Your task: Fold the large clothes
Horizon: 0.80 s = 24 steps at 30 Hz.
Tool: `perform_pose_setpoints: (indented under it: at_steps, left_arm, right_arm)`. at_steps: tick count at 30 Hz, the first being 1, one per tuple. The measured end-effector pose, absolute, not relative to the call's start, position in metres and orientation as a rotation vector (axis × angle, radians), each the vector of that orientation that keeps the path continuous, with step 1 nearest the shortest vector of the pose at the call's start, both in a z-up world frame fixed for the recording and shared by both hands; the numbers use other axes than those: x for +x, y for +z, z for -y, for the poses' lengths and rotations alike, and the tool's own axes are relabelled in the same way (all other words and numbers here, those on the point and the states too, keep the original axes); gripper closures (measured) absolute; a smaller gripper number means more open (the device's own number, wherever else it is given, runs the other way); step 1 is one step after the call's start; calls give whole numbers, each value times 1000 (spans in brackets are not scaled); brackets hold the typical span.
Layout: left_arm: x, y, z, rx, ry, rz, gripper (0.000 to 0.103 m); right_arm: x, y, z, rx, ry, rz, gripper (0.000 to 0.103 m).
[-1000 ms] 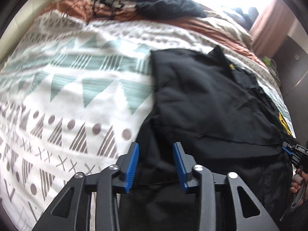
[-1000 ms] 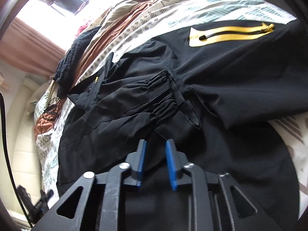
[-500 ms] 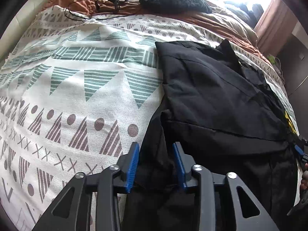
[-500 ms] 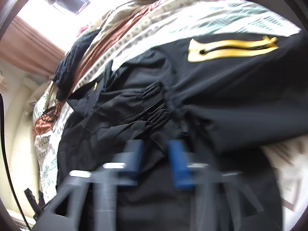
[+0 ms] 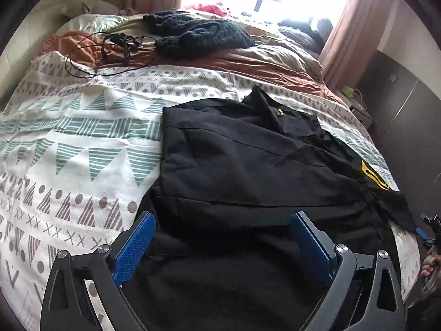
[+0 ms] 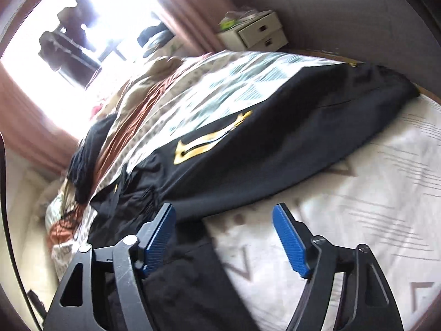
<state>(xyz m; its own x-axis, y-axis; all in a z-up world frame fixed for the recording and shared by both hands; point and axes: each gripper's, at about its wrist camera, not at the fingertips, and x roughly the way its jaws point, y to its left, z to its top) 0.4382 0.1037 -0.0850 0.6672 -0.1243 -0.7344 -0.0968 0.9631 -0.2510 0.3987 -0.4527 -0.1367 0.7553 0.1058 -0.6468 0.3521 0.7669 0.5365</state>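
Observation:
A large black jacket (image 5: 248, 165) with a yellow patch (image 5: 372, 175) lies spread on the patterned bedspread (image 5: 82, 151). Its left sleeve side is folded in over the body. My left gripper (image 5: 223, 242) is open wide and empty, above the jacket's near hem. In the right wrist view the jacket (image 6: 275, 151) stretches away to the upper right, its yellow patch (image 6: 209, 143) facing up. My right gripper (image 6: 224, 237) is open and empty, above the jacket's edge where it meets the bedspread (image 6: 358, 220).
A dark knitted garment (image 5: 198, 35) and a black cable (image 5: 110, 49) lie on the brown blanket (image 5: 261, 63) at the far end of the bed. A white bedside drawer unit (image 6: 256, 33) stands by the curtain. The other gripper shows at the right edge (image 5: 430, 231).
Both grippers have opened wide from a nearly shut stance and let go of the jacket. Both have drawn back and lifted; the right view has swung toward the right side of the bed.

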Motion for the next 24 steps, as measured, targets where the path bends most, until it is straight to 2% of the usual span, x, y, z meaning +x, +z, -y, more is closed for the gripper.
perform_pose_setpoints:
  at_steps: [3, 10, 19, 24]
  left_arm:
    - [438, -80, -86, -259, -41, -836, 4]
    - [450, -77, -44, -260, -119, -833, 5]
    - [474, -85, 0, -208, -203, -834, 8]
    - [489, -98, 8, -187, -214, -835, 8]
  right_arm:
    - [383, -136, 477, 745, -178, -684, 38]
    - [362, -140, 514, 777, -247, -660, 39]
    - [369, -168, 542, 812, -306, -681, 58]
    - [392, -191, 552, 853, -319, -693, 61]
